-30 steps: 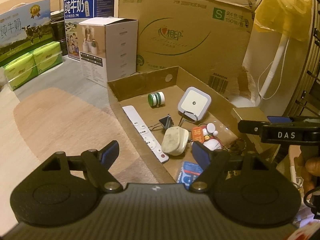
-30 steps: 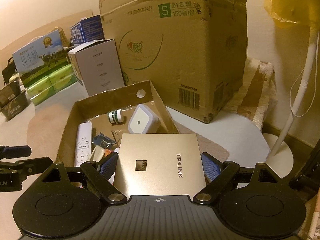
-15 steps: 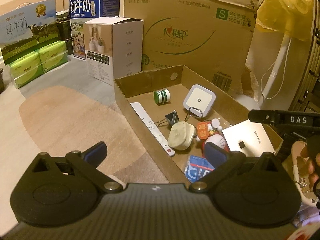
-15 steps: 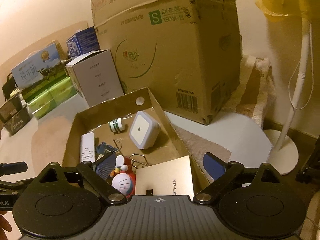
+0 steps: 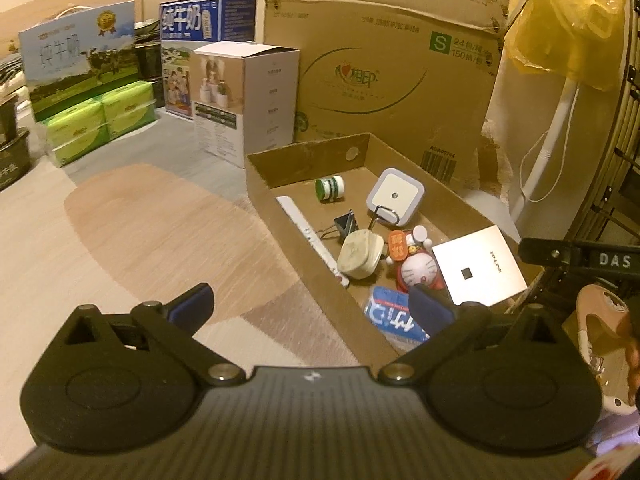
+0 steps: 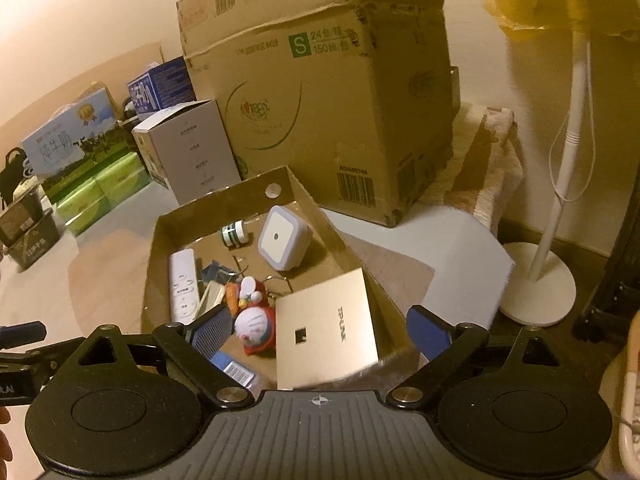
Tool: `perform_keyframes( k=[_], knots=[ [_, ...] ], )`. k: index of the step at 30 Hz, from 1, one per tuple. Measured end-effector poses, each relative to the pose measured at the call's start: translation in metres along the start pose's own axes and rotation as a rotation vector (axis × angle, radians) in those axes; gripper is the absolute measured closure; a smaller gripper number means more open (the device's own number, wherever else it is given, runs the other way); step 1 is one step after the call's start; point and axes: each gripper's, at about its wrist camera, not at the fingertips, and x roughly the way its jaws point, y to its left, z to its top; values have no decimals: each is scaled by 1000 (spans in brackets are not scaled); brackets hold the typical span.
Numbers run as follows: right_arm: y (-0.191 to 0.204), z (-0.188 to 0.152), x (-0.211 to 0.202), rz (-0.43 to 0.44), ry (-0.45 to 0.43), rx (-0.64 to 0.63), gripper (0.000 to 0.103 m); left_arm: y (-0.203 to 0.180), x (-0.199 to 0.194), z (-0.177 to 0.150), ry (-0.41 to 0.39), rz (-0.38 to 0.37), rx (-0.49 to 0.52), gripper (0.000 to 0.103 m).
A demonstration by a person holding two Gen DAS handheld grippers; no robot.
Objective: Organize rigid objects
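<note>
A shallow cardboard tray sits on the floor. In it lie a white remote, a small green-and-white bottle, a square night light, a binder clip, a cream plug, a Doraemon toy and a blue packet. A gold TP-LINK panel leans on the tray's near right rim. My right gripper hangs open above the panel, not touching it. Over the tray's near left wall, my left gripper is open and empty.
A large cardboard box stands behind the tray, with a white carton, milk cartons and green tissue packs to its left. A white fan stand rises at the right. Bare wood floor lies left of the tray.
The right gripper let go of the TP-LINK panel, which now rests in the tray's near right corner. Both grippers drew back from the tray, and the left one opened wider.
</note>
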Motion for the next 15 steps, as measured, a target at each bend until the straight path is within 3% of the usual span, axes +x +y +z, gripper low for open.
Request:
perform_keyframes(
  k=[15],
  knots=[
    [32,-33,-62,-35,25,-38,9,6,-66,-31,-4,-10,-63,1]
  ],
)
